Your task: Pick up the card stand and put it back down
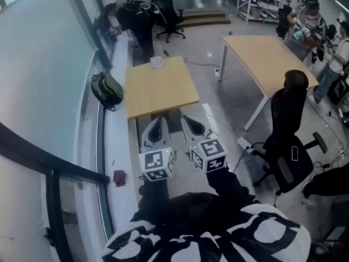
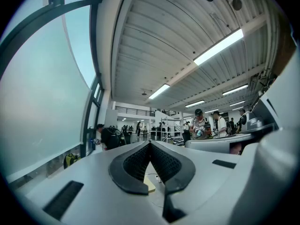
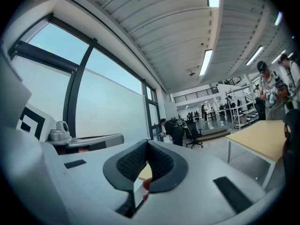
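- The left gripper (image 1: 158, 124) is held up in front of the person, its jaws pressed together with nothing between them.
- The right gripper (image 1: 190, 124) hangs just beside it, likewise closed and empty.
- The card stand (image 1: 157, 62) sits at the far edge of the small wooden table (image 1: 163, 91), well apart from both grippers.

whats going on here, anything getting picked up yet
Not yet. A person stands in front of a small wooden table with a gripper in each hand. The left gripper and the right gripper are both shut and hold nothing, raised side by side short of the table. A small white thing, likely the card stand, sits untouched at the table's far edge.
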`<control>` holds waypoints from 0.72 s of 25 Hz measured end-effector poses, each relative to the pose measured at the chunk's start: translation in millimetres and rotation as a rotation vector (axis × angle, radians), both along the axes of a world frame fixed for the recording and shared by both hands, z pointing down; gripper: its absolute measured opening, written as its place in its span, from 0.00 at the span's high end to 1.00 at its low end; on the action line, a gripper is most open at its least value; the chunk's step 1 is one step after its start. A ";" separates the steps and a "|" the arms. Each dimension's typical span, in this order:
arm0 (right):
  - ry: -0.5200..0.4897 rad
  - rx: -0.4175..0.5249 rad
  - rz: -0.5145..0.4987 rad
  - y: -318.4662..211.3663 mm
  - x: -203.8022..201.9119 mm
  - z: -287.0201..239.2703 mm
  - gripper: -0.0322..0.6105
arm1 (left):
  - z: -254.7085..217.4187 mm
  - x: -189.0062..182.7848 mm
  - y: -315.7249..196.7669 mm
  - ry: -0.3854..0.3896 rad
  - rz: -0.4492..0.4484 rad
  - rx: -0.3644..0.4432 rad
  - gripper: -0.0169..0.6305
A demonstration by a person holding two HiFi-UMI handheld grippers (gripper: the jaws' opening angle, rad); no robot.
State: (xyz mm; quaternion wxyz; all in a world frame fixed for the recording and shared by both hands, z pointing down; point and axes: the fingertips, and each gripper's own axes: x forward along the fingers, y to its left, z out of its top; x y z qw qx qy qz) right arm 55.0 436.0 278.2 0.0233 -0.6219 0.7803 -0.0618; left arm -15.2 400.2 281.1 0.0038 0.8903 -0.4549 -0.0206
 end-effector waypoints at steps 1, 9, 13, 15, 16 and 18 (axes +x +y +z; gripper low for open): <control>-0.001 -0.002 -0.001 2.2 3.6 1.6 0.92 | 1.5 3.6 2.0 0.001 0.001 -0.004 0.97; -0.025 -0.023 0.027 26.1 38.7 14.7 0.92 | 12.7 40.4 26.3 -0.016 0.041 -0.013 0.97; -0.056 -0.046 0.036 32.4 47.6 27.5 0.92 | 24.5 46.0 35.9 -0.007 0.049 -0.038 0.97; -0.078 -0.056 0.028 31.8 47.4 30.7 0.92 | 25.2 44.1 35.4 0.007 0.040 -0.046 0.97; -0.087 -0.057 0.022 31.2 46.3 31.2 0.92 | 24.4 42.3 34.9 0.011 0.033 -0.045 0.97; -0.099 -0.060 0.012 28.9 42.9 31.8 0.92 | 23.3 37.0 32.9 0.010 0.017 -0.042 0.97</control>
